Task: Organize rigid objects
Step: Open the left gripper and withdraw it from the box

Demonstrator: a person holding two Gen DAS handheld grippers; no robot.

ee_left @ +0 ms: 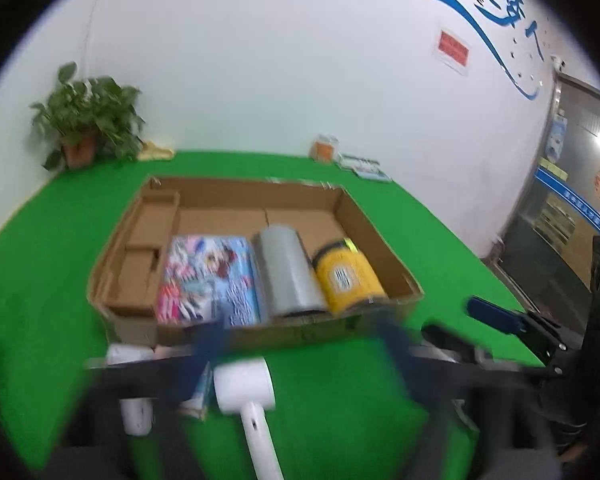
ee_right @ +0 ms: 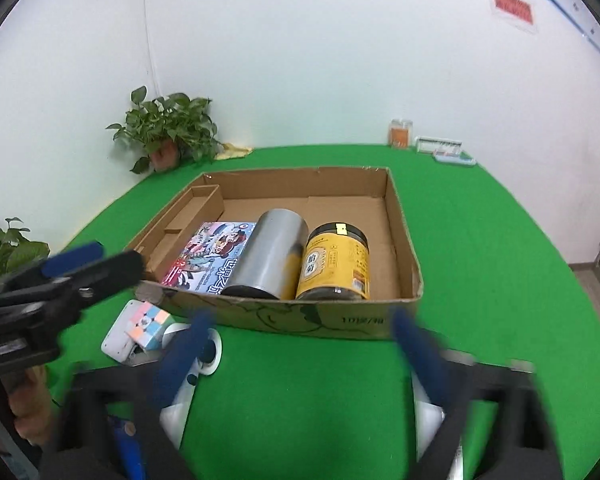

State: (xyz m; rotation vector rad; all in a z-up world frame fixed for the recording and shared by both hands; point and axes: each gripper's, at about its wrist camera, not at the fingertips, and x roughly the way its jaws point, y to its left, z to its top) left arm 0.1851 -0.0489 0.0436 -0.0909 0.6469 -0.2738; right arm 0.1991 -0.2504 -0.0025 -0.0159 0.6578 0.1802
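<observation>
A shallow cardboard box (ee_left: 396, 252) (ee_right: 404, 240) lies on the green table. In it lie a colourful book (ee_left: 208, 276) (ee_right: 210, 256), a silver can (ee_left: 288, 272) (ee_right: 270, 258) and a yellow jar (ee_left: 346, 274) (ee_right: 334, 262), side by side. In front of the box lie a white hair dryer (ee_left: 244, 388) (ee_right: 188, 384), a puzzle cube (ee_right: 148, 322) on a white object (ee_right: 114, 342), and other white items (ee_left: 136, 412). My left gripper (ee_left: 304, 344) is open above the dryer. My right gripper (ee_right: 300, 344) is open and empty in front of the box.
A potted plant (ee_left: 84, 124) (ee_right: 168, 136) stands at the far left corner of the table. An orange-labelled container (ee_left: 326, 148) (ee_right: 401, 133) and small boxes (ee_left: 364, 168) (ee_right: 446, 150) stand at the far edge. A glass door (ee_left: 572, 184) is at right.
</observation>
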